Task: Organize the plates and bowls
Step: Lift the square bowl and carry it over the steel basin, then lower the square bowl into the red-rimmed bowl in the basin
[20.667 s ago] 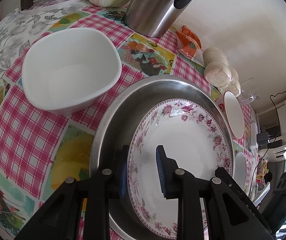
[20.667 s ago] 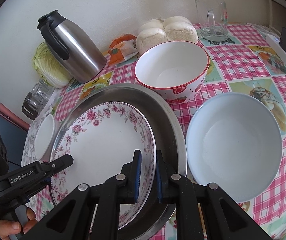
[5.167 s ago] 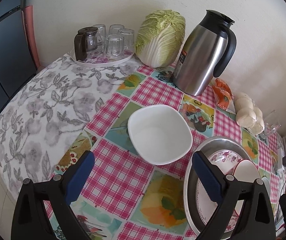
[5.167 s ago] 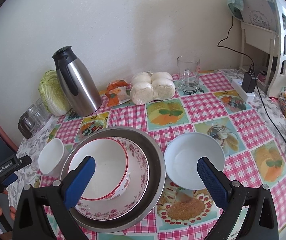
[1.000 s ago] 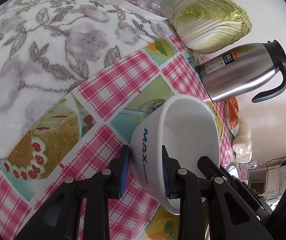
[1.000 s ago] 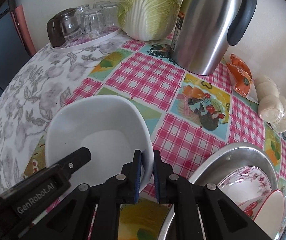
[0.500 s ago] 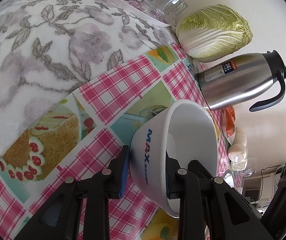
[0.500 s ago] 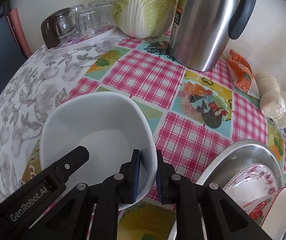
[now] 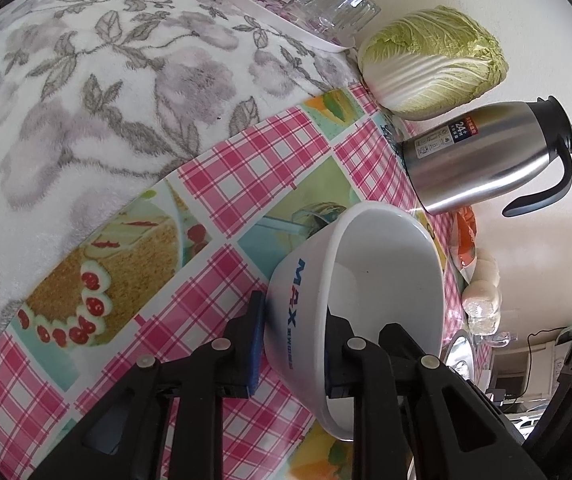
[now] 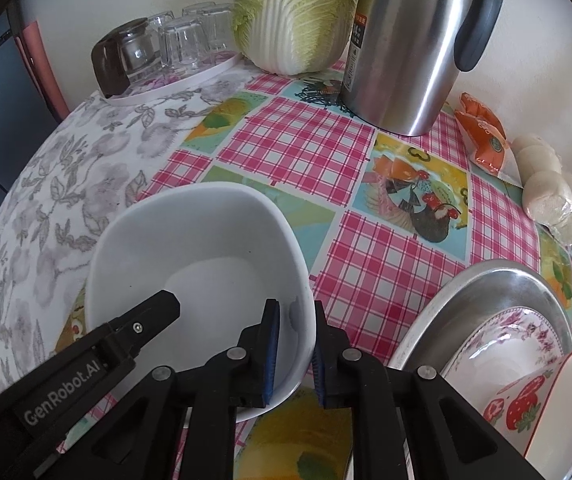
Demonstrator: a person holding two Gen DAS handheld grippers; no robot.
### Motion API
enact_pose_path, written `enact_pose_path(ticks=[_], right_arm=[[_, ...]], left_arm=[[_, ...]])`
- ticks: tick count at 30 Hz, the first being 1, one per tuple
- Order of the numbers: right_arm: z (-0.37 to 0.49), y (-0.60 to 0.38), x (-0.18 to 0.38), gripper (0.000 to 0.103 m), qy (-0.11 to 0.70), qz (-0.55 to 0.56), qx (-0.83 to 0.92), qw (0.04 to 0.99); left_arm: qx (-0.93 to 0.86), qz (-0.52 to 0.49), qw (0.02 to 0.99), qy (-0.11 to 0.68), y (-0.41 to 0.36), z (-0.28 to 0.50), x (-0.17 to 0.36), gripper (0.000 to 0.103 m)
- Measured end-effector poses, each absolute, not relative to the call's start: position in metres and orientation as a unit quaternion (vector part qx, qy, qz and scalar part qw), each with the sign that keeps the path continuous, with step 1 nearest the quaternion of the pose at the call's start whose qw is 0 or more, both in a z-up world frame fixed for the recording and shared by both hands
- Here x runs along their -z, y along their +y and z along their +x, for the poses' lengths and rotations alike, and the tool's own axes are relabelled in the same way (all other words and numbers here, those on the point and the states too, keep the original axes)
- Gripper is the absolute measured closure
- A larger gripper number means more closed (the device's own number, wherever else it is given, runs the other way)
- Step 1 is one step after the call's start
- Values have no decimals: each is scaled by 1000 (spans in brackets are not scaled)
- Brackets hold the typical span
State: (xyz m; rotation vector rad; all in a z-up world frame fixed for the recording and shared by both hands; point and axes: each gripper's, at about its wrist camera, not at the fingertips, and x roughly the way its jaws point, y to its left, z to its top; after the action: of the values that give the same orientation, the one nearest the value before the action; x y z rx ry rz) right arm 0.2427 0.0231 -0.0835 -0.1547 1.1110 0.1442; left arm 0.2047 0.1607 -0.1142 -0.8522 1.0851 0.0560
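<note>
While both tools grip the same white bowl [image 10: 190, 264], it hangs tilted above the checked tablecloth [image 10: 298, 152], in front of the steel thermos jug [image 10: 406, 44], which serves as the landmark for everything else. Clenched on the bowl's wall, the left gripper [image 9: 291, 346] has one blue pad against the outside, beside the printed "MAX" lettering, and the other pad inside. Clamped over the opposite rim, the right gripper [image 10: 293, 354] likewise has one pad inside the bowl and one outside. Just left of the jug, against the wall, stands a napa cabbage [image 10: 294, 12], and further left of it a round tray of upturned glasses [image 10: 178, 40]. Right of the jug lies an orange packet [image 10: 482, 132], with a bag of white buns [image 10: 550, 196] beyond it. Nearer the camera than the jug and to its right sits a steel basin [image 10: 482, 284] holding a floral plate [image 10: 526, 324], and a strawberry-patterned bowl [image 10: 542, 400] rests on that plate.
</note>
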Motion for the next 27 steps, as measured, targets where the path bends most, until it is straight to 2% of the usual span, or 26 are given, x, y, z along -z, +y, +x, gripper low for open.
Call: enact_pose_path(ticks=[7,16,27], right_arm=[[235,12,70,88,512,-47,-67,855],[211,-9,26,88,471,-21,-70,879],[171,-66,-21,88,434,16,-39,900]], left_arm=[[-19,-381,781,494,151,200,95,80],[3,-367,808,460,133,191,47,81],[51,-324,838,435,73,169,7,81]])
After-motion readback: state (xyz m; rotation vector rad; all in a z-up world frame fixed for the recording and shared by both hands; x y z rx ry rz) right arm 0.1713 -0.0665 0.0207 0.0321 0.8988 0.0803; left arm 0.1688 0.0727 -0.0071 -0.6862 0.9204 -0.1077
